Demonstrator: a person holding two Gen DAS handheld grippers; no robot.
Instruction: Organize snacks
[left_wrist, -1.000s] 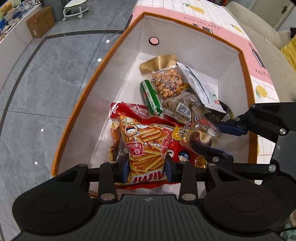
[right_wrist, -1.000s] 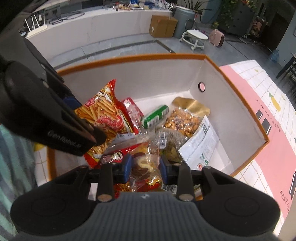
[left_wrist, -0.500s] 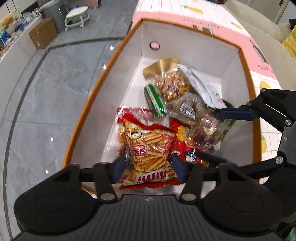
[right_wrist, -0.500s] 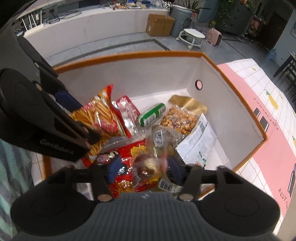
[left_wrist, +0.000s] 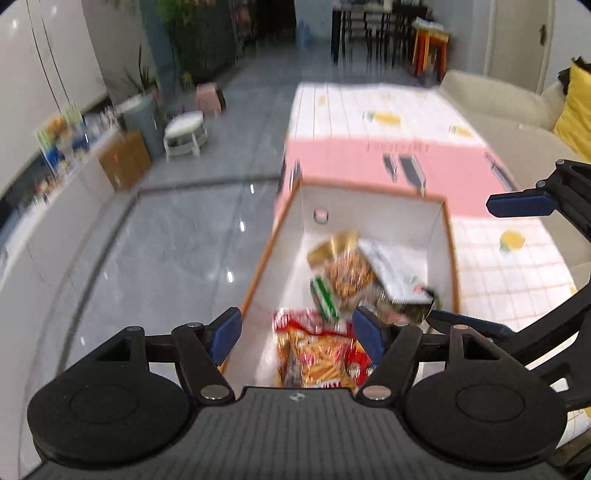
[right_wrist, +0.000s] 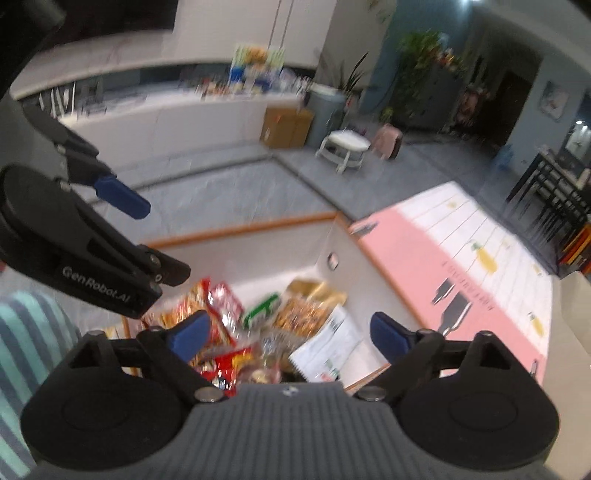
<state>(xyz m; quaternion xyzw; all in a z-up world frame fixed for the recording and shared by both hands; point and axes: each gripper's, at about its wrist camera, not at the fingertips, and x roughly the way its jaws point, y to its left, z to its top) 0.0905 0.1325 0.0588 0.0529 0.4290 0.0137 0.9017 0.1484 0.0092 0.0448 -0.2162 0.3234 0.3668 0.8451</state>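
An orange-rimmed white box (left_wrist: 373, 206) (right_wrist: 280, 251) holds several snack packs. The red fries bag (left_wrist: 314, 350) (right_wrist: 218, 317) lies at its near end. A green pack (left_wrist: 325, 295) (right_wrist: 260, 310), a nut bag (left_wrist: 347, 273) (right_wrist: 306, 310) and a white pouch (left_wrist: 395, 266) (right_wrist: 328, 343) lie further in. My left gripper (left_wrist: 297, 332) is open and empty, raised above the box's near end. My right gripper (right_wrist: 290, 334) is open and empty, also above the box. Each gripper shows in the other's view, the right (left_wrist: 524, 205) and the left (right_wrist: 122, 199). Both views are blurred.
The box stands at the edge of a table with a pink and white cloth (left_wrist: 399, 155) (right_wrist: 461, 251). Grey tiled floor (left_wrist: 166, 251) lies to the left. A beige sofa (left_wrist: 509, 107) is at the right. A white stool (right_wrist: 345, 146) and a cardboard box (right_wrist: 284, 125) stand far off.
Both grippers let go of their packs, opened wide and rose up and back from the box. The fries bag and the clear pastry pack now lie in the box.
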